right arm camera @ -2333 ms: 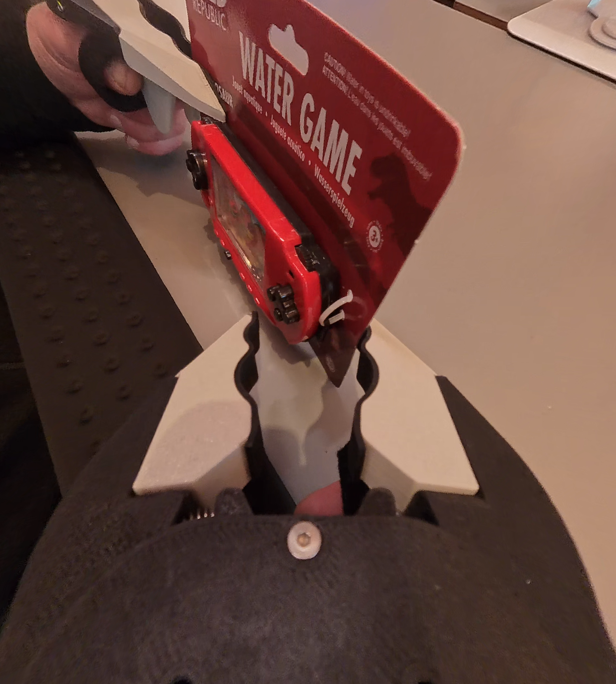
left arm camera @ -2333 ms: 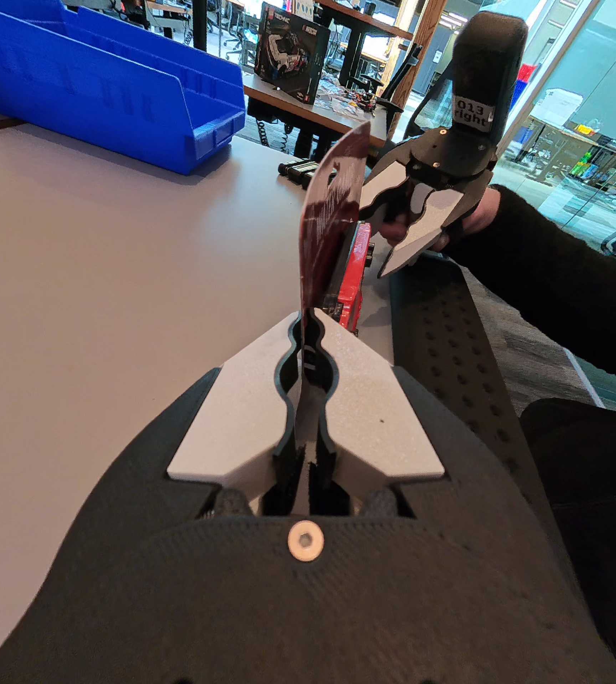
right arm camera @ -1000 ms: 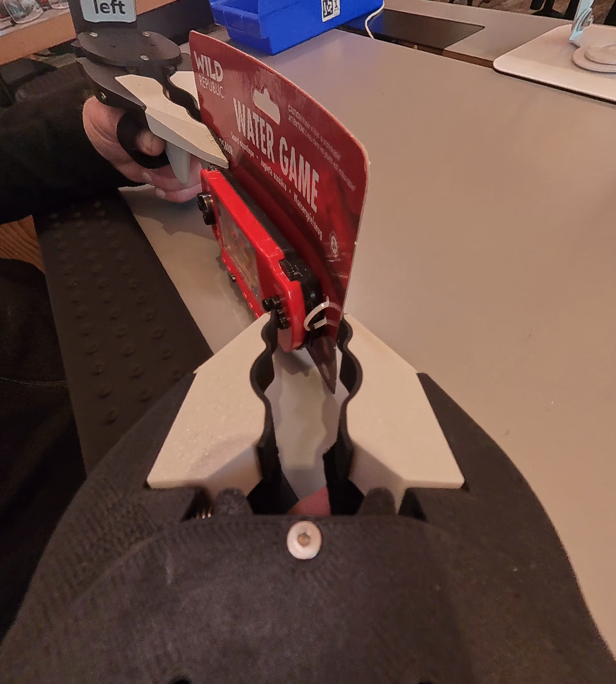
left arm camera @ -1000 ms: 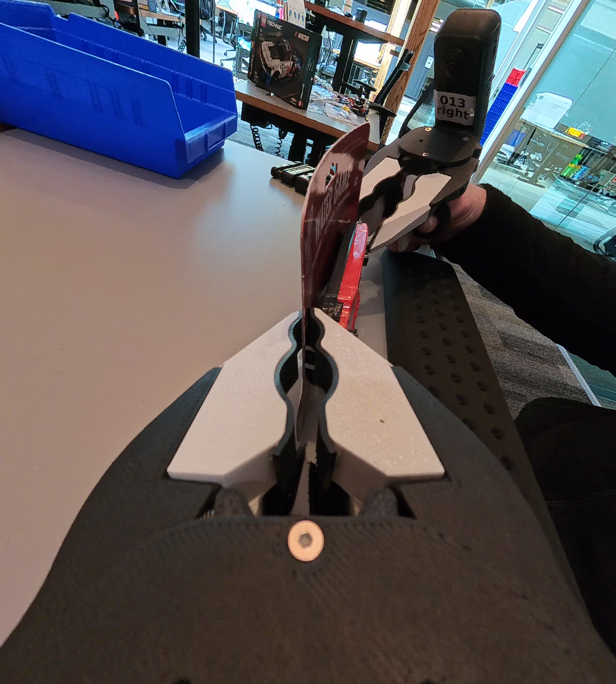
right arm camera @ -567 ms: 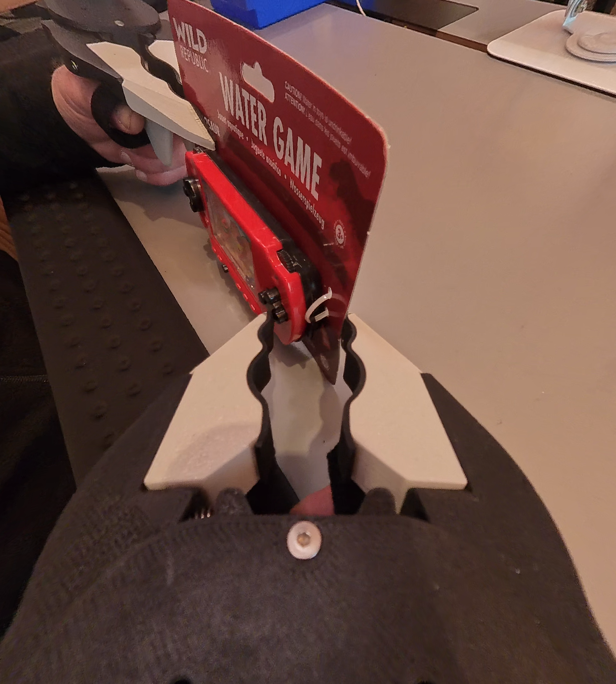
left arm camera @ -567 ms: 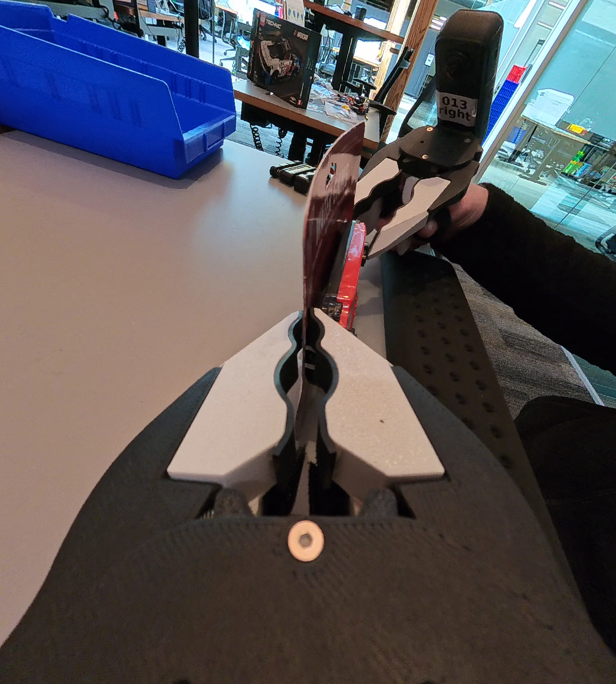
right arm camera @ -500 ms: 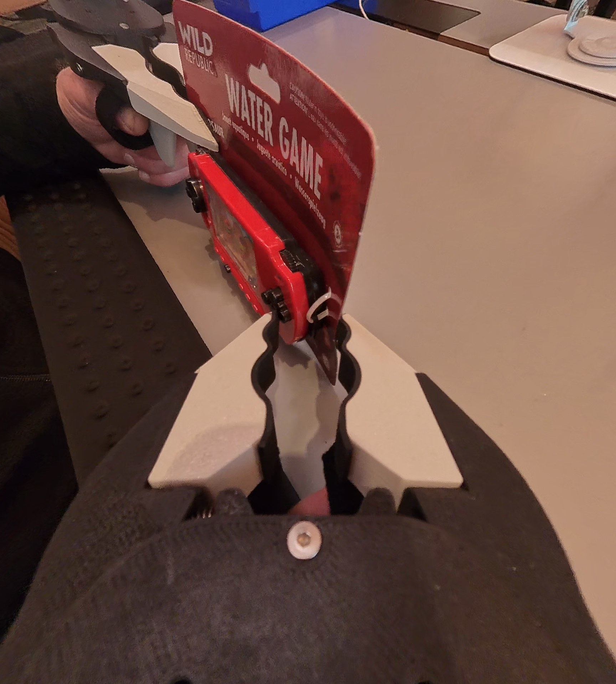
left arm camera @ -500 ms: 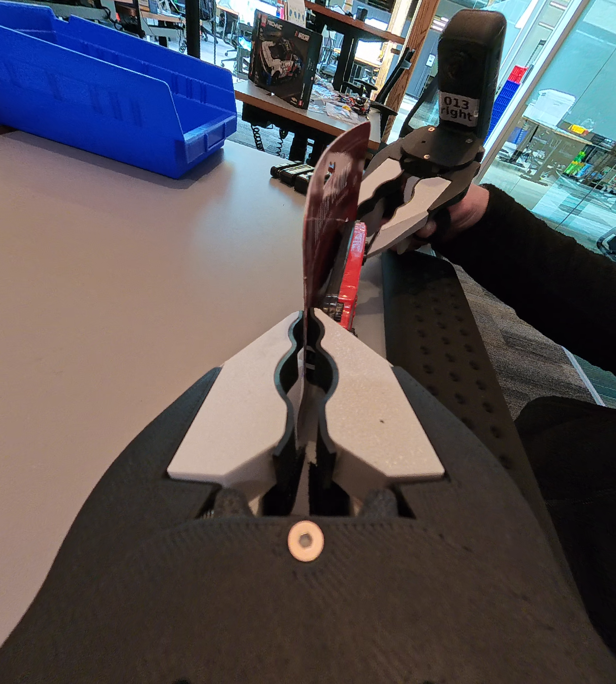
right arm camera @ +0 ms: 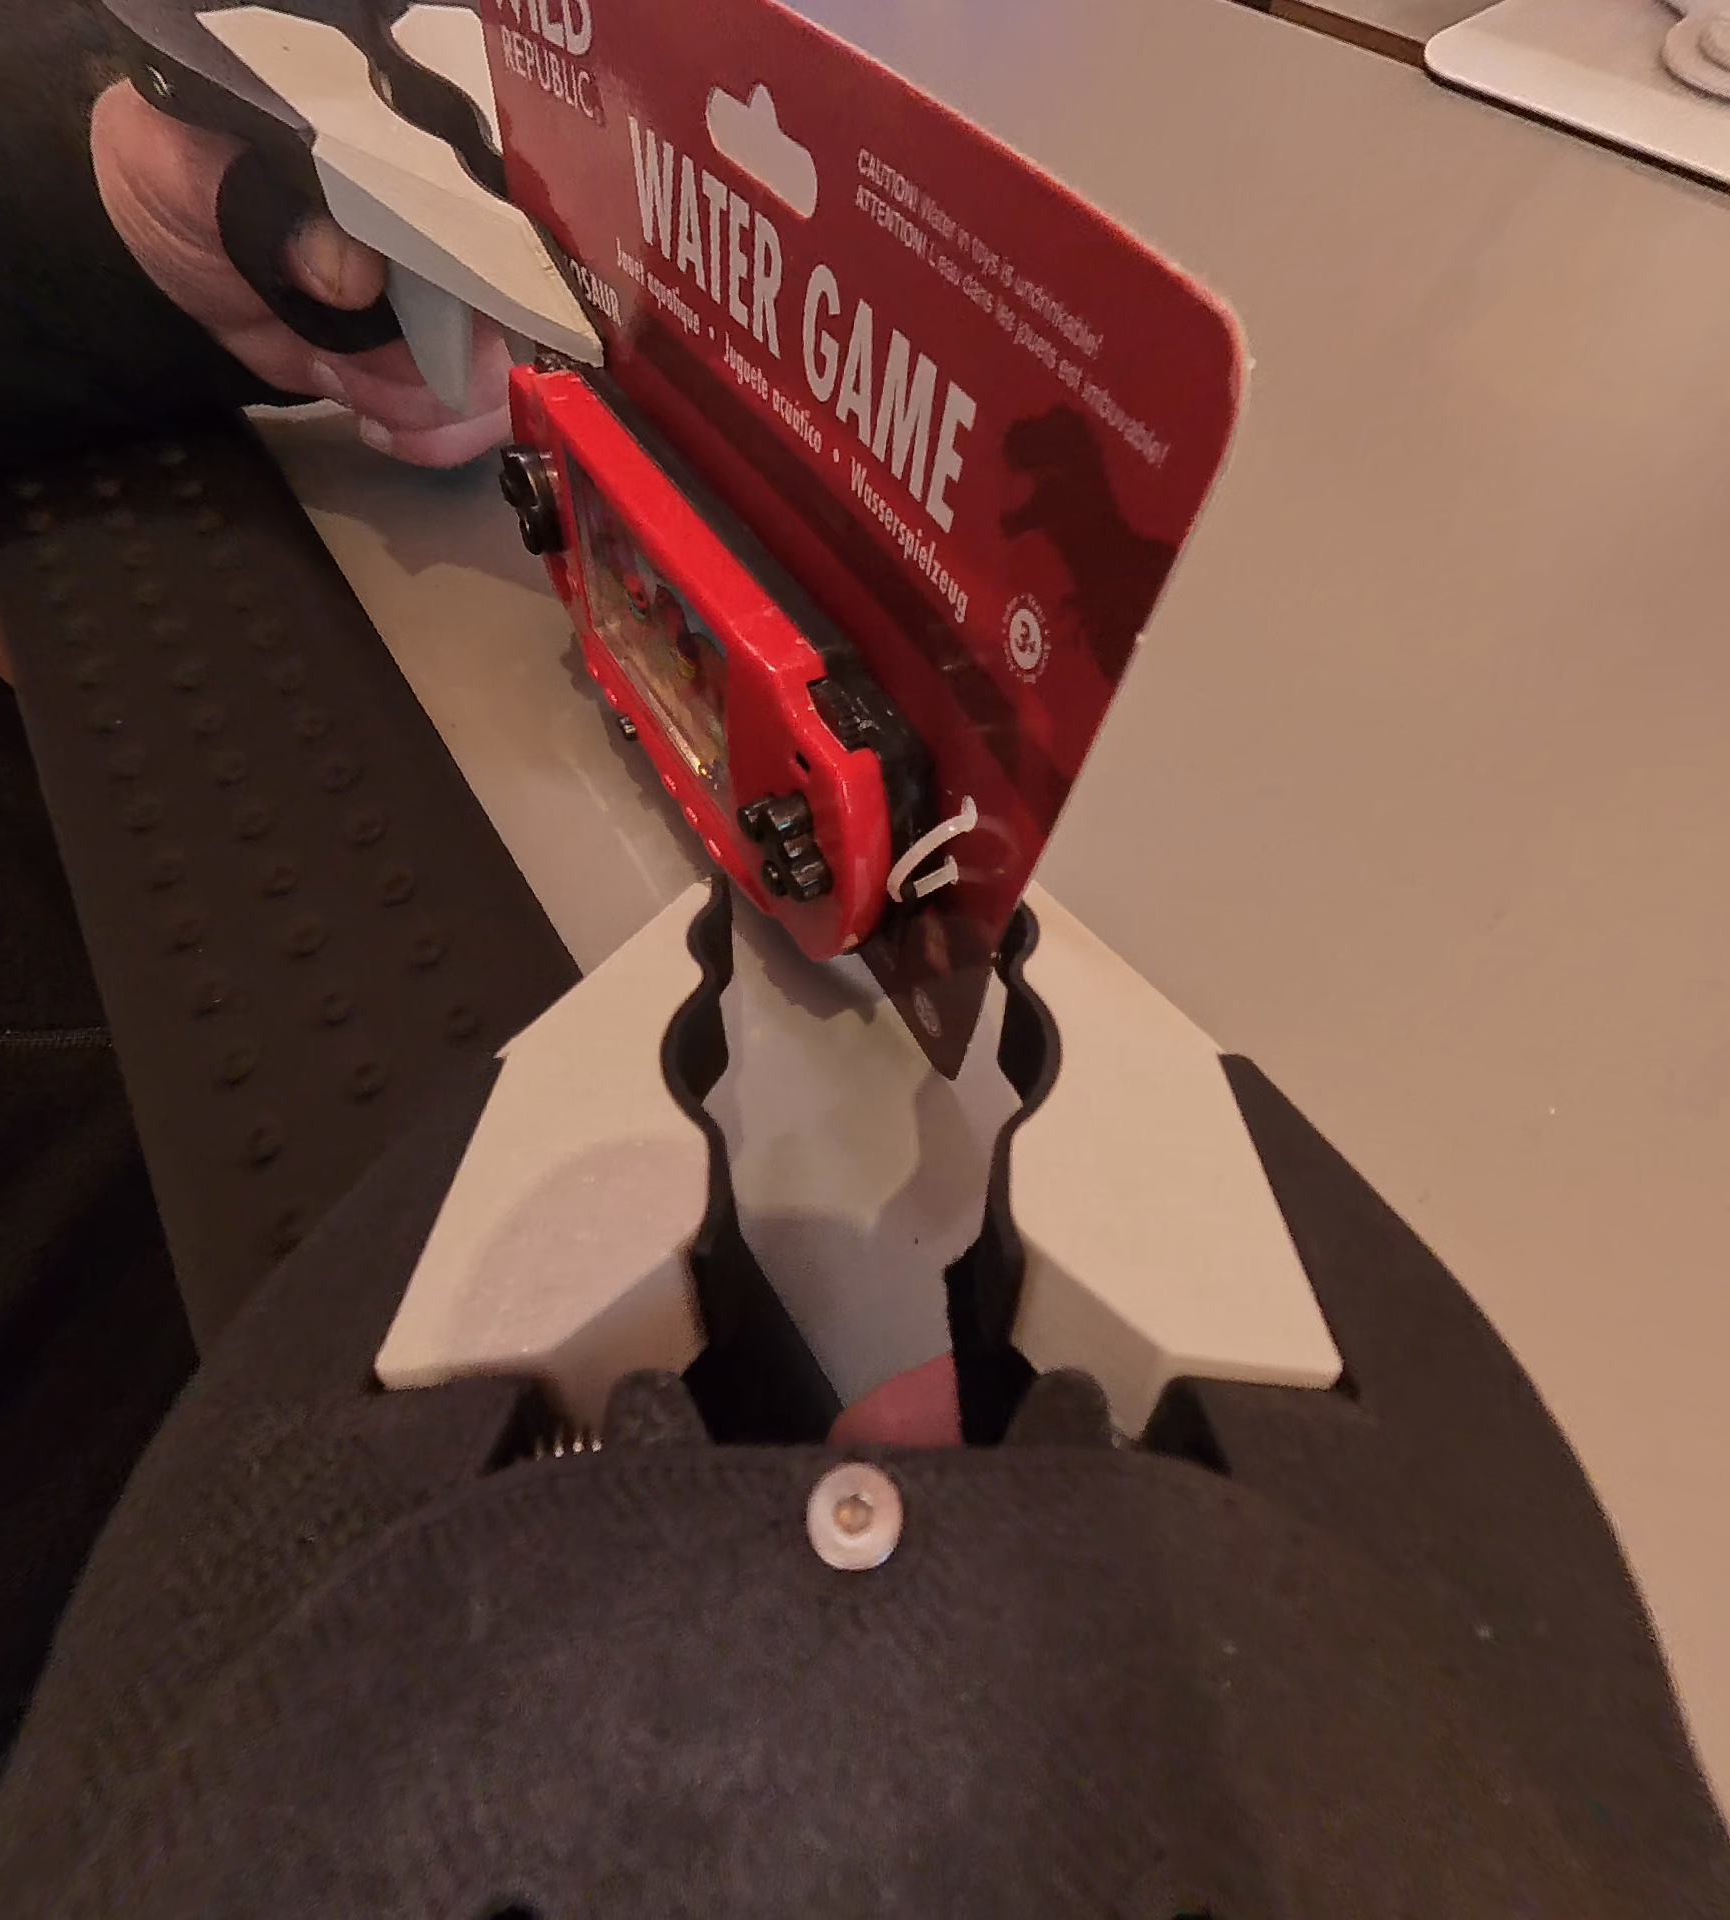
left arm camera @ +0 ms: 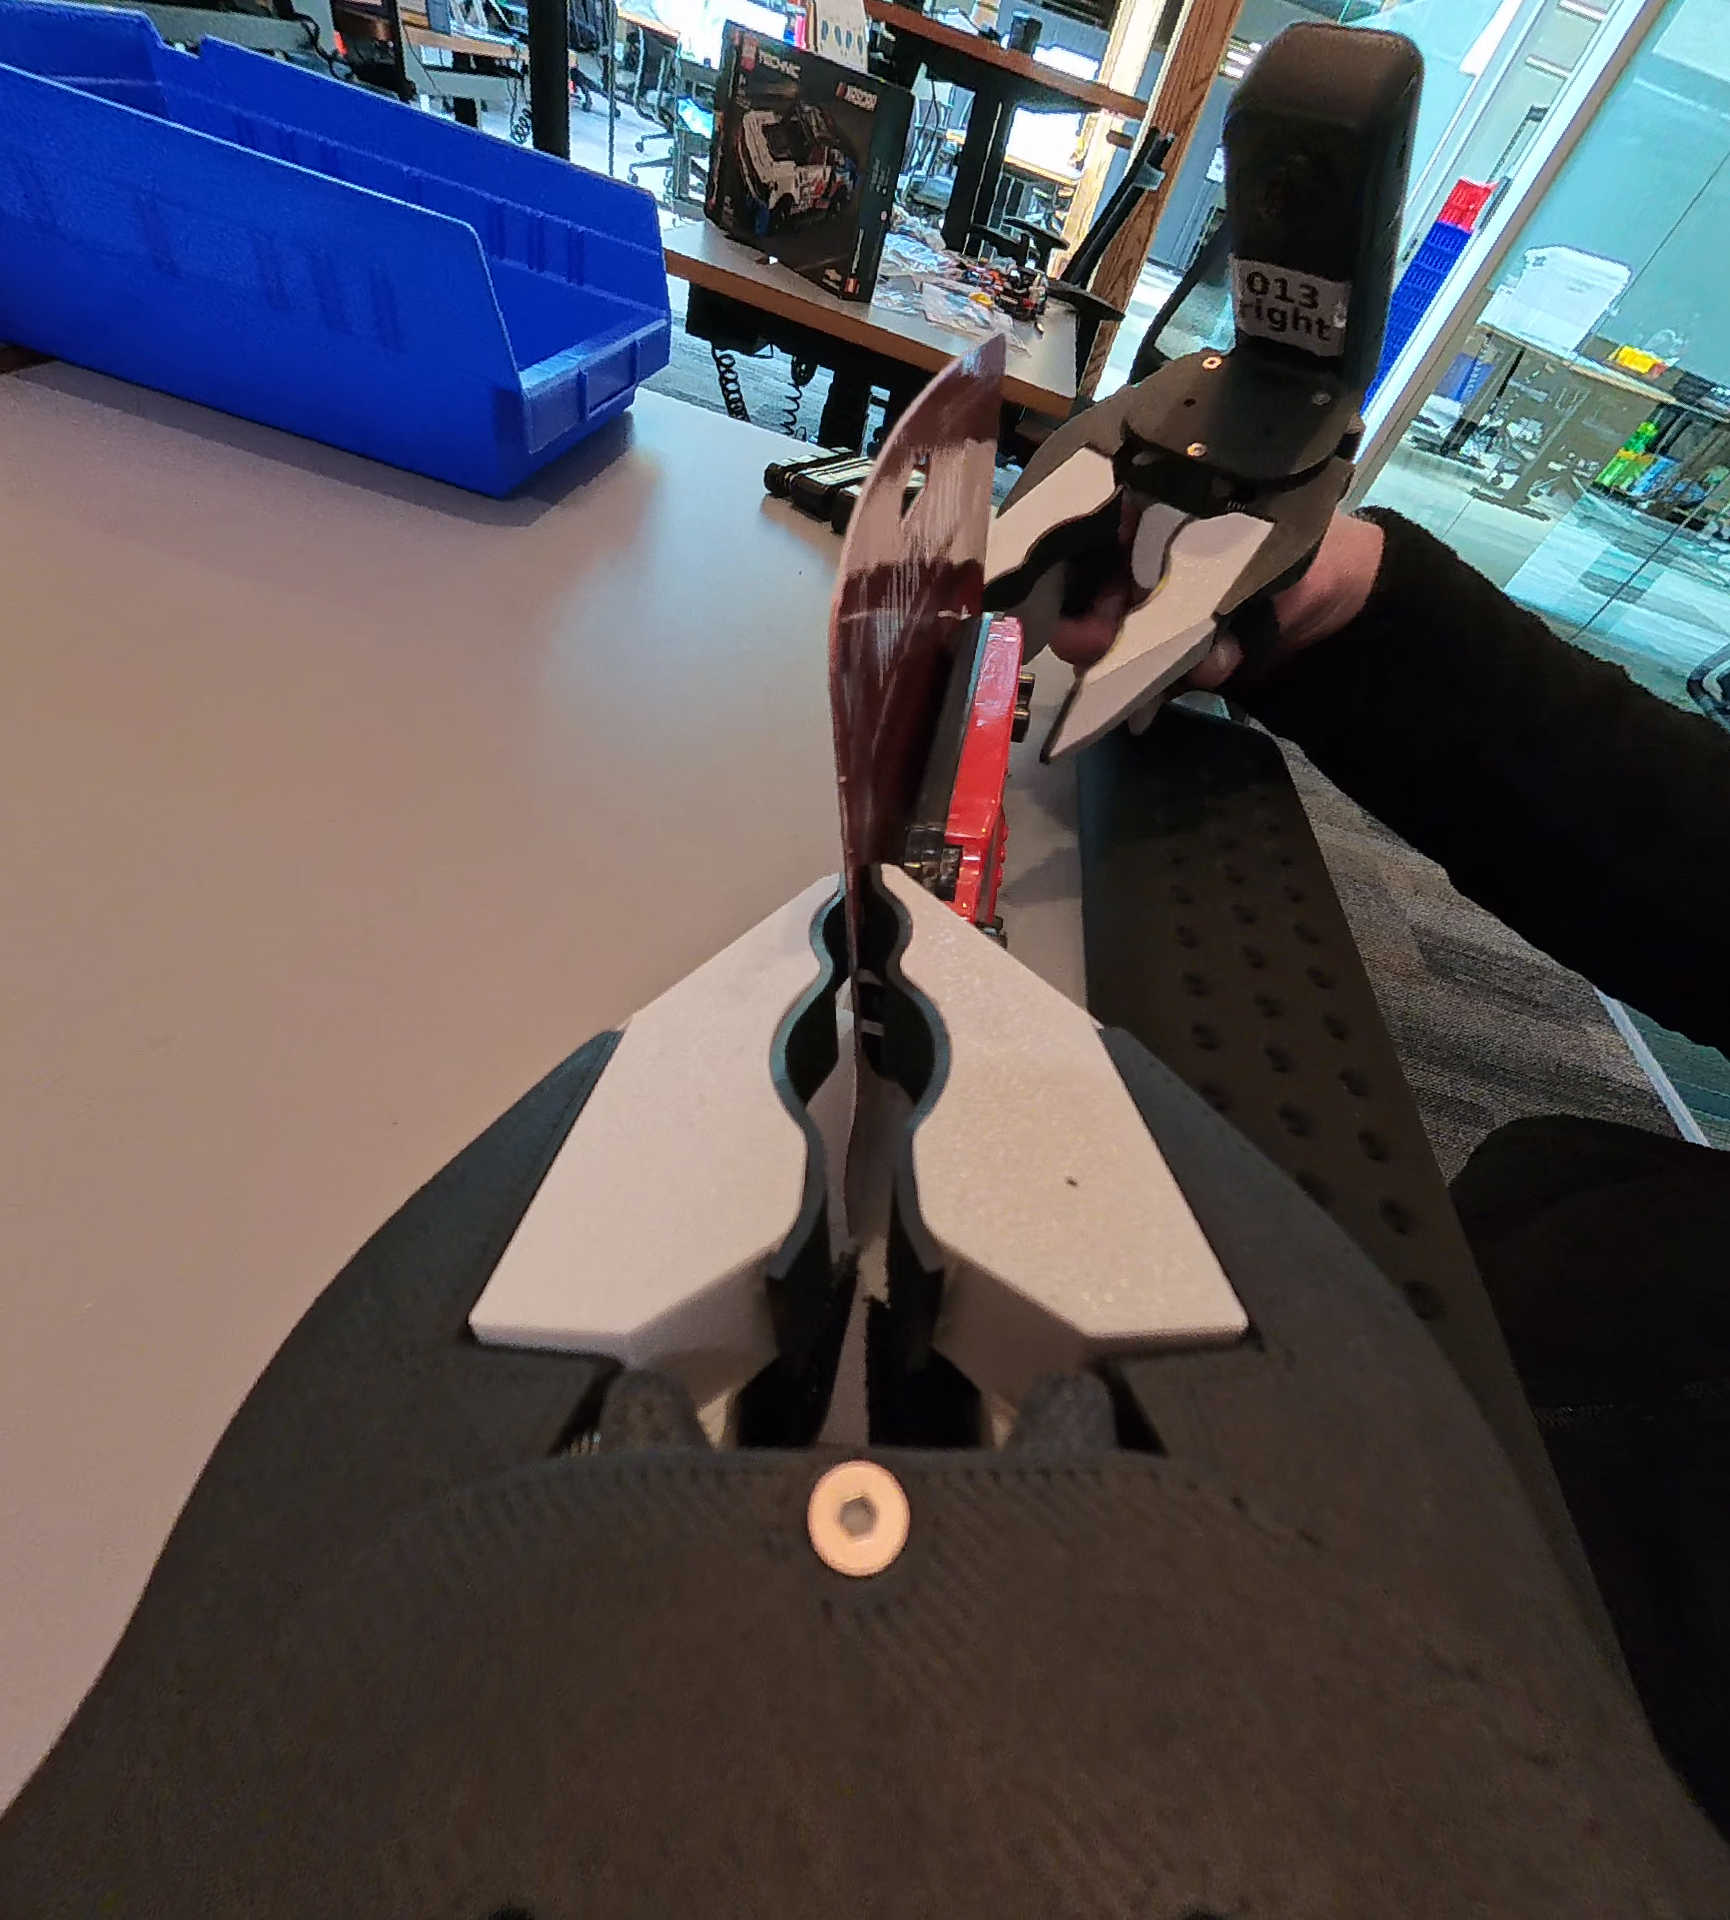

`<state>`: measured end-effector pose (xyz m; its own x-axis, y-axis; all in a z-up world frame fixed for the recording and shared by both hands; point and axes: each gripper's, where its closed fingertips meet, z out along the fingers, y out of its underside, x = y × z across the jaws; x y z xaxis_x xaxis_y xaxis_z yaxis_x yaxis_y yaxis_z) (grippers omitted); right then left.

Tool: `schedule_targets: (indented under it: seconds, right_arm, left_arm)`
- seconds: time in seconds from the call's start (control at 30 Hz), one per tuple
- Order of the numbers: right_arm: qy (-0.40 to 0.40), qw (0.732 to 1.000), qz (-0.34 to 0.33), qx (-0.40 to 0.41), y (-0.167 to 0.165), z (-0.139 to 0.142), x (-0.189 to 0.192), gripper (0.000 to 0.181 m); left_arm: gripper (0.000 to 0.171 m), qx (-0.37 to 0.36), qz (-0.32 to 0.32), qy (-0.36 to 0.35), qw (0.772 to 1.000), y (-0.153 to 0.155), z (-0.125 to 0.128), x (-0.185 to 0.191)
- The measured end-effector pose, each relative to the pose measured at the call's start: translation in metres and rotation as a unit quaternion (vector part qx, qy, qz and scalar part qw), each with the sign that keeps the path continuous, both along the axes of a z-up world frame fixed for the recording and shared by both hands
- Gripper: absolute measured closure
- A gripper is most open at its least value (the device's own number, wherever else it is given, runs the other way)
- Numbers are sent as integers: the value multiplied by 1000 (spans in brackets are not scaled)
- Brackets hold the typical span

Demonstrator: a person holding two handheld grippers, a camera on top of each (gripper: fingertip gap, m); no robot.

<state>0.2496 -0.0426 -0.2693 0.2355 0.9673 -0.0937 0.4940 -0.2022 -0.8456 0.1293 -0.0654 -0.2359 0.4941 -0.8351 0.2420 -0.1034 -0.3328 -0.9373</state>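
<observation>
Left wrist view, far left: long blue plastic storage bin (left arm camera: 269,260) on the pale grey tabletop (left arm camera: 269,779). Behind it, on a far desk, a dark printed carton (left arm camera: 809,187).

Centre, near: left gripper (left arm camera: 866,883) pinched tight on the bottom edge of a red cardboard backing card (left arm camera: 908,623). The jaws are almost together, with only the card's thickness between them. The card stands on edge above the table, near its right rim, bowing slightly toward the top.

Right face of the card: a red plastic handheld toy with black buttons and a clear window (right arm camera: 715,665), fastened on by a white tie (right arm camera: 928,862). Card and toy are off the table, carried by the left gripper alone as far as I can see.

Right of that: right gripper (right arm camera: 866,914), jaws parted wide, straddling the near end of the toy and the card's lower corner. One white finger (right arm camera: 622,1060) sits on the toy side, the other on the printed side. I cannot tell whether either pad is touching.

Judgement: the left hold is on thin card only, so the weight of the toy hangs off it and the card looks apt to flex. A grip taking in the toy's body would be firmer than one on the card's corner.

Far right: black dimpled mat (left arm camera: 1256,987) along the table edge and a person's dark sleeve (left arm camera: 1567,748). Right wrist view, far right corner: a white tray (right arm camera: 1619,94).
</observation>
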Motion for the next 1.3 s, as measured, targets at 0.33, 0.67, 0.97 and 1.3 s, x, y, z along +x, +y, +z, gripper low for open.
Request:
schedule_targets:
  seconds: [0.33, 0.67, 0.97, 1.3]
  right_arm:
    - [-7, 1000, -4, 1, 3, -2, 0, 149]
    - [6, 1000, -5, -3, 3, 2, 0, 131]
    - [30, 999, -19, -11, 8, 10, -3, 133]
    - [28, 1000, -1, -13, 4, 10, -3, 145]
  left_arm:
    - [171, -3, -2, -3, 1000, -1, 0, 0]
    - [171, 0, 1, 2, 1000, 0, -1, 0]
    - [171, 3, -6, 3, 1000, -3, -1, 3]
    - [171, 3, -10, -1, 1000, -5, 0, 4]
